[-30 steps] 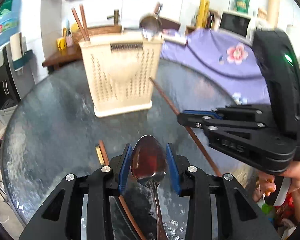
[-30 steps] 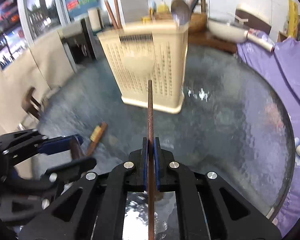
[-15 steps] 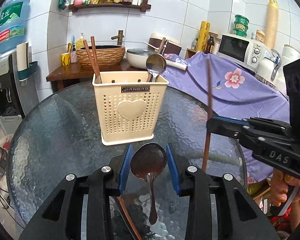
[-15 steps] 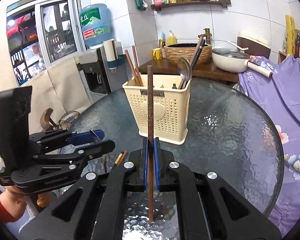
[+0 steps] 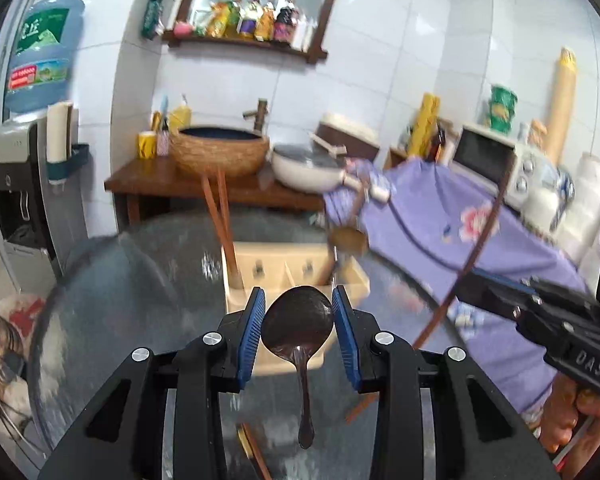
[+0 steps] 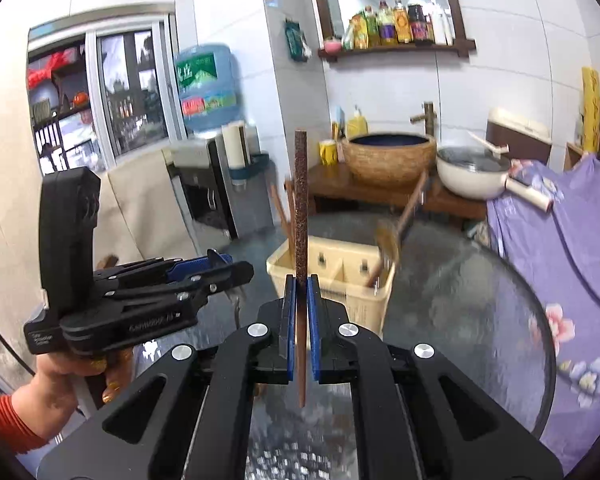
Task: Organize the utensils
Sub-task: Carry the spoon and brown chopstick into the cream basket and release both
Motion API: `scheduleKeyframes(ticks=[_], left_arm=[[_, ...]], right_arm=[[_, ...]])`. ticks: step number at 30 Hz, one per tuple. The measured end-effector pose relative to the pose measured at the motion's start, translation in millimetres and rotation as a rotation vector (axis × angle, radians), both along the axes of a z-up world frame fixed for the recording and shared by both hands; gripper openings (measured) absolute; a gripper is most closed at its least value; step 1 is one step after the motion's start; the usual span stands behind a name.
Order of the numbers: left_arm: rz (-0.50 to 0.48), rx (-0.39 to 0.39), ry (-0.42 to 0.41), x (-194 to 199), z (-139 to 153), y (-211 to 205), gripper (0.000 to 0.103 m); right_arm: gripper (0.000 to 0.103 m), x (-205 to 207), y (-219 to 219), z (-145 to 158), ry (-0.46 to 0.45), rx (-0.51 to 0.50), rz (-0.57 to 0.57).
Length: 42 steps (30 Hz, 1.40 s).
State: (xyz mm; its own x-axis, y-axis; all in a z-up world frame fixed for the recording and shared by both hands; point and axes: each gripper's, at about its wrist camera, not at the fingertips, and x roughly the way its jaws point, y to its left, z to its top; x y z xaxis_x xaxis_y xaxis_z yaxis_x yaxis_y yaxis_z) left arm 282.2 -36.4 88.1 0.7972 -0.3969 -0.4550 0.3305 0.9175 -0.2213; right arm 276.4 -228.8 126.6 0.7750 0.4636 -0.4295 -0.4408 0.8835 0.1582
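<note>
Left wrist: left gripper [image 5: 298,330] clamped on spoon [image 5: 298,326]; right gripper [image 6: 301,326] pinching chopstick [image 6: 300,216]. Transport step; next, lower into holder [image 6: 332,276].

cream caddy [image 5: 300,268], floral purple cloth [image 5: 480,232]

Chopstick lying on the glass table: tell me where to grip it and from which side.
Grip the chopstick on its shaft past the yellowish end, from straight above, with the jaws straddling it crosswise: it lies flat on the table, so only its long sides can be pinched.
</note>
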Motion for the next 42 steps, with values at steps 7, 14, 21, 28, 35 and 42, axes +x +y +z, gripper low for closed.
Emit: scheduleKeyframes(ticks=[7,14,21,28,35,42], left_arm=[[0.097,-0.009,-0.133,44,71,0,0.034],[0.165,0.050,-0.168,76,68,-18,0.034],[0.183,0.079,-0.100,92,11,-22,0.034],[0.161,0.101,-0.057,92,-21,-23,0.034],[0.136,0.125,-0.024,91,-40,-24,0.034],[0.113,0.112,-0.058,66,-29,-18,0.048]], right_arm=[[0.006,39,-1,70,-0.076,0.048,-0.049],[0.006,78,4,82,-0.107,0.036,-0.140],[0.007,105,4,18,-0.014,0.021,-0.182],[0.007,112,10,-28,0.044,0.001,-0.186],[0.007,111,12,-48,0.063,-0.018,-0.183],[0.058,104,7,-47,0.052,-0.024,-0.181]])
